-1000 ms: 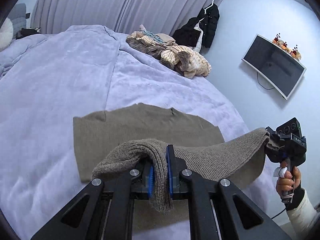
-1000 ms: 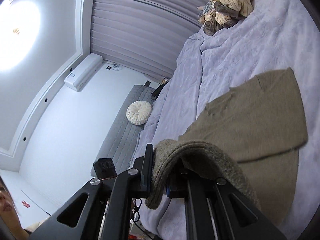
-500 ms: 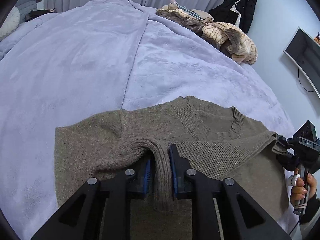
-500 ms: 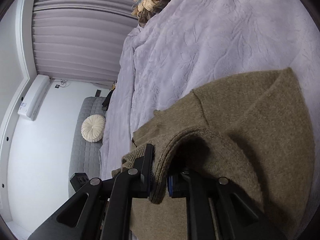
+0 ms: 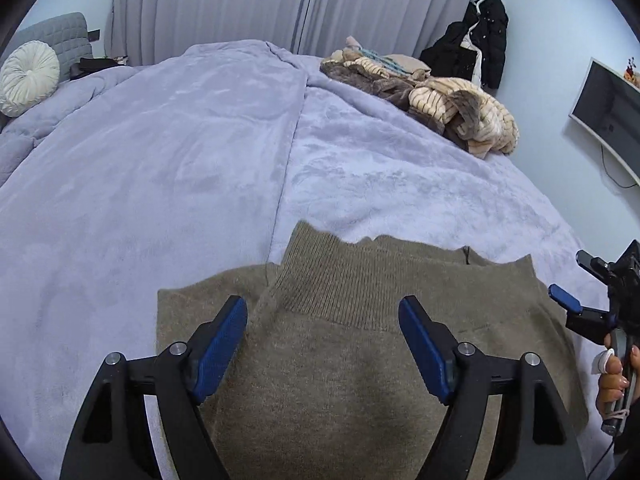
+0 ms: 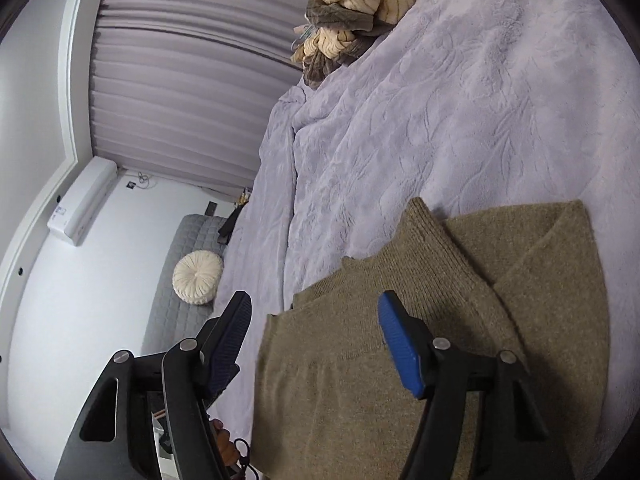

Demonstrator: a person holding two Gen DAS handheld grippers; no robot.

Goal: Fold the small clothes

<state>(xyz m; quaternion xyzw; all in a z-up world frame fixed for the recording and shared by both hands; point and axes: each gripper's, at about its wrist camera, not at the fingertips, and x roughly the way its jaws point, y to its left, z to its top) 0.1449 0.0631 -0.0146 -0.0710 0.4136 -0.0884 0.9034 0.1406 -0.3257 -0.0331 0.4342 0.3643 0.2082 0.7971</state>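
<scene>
My two wrist cameras: left looks down close over the olive sweater (image 5: pixel 360 360) toward the curtains (image 5: pixel 240 4); right views it rolled sideways; both share the bed (image 5: pixel 160 152).

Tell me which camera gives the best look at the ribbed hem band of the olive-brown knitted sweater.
The left wrist view: the ribbed hem band of the olive-brown knitted sweater lies square across the frame, its full width visible. The right wrist view shows the band slanted, receding diagonally.
</scene>
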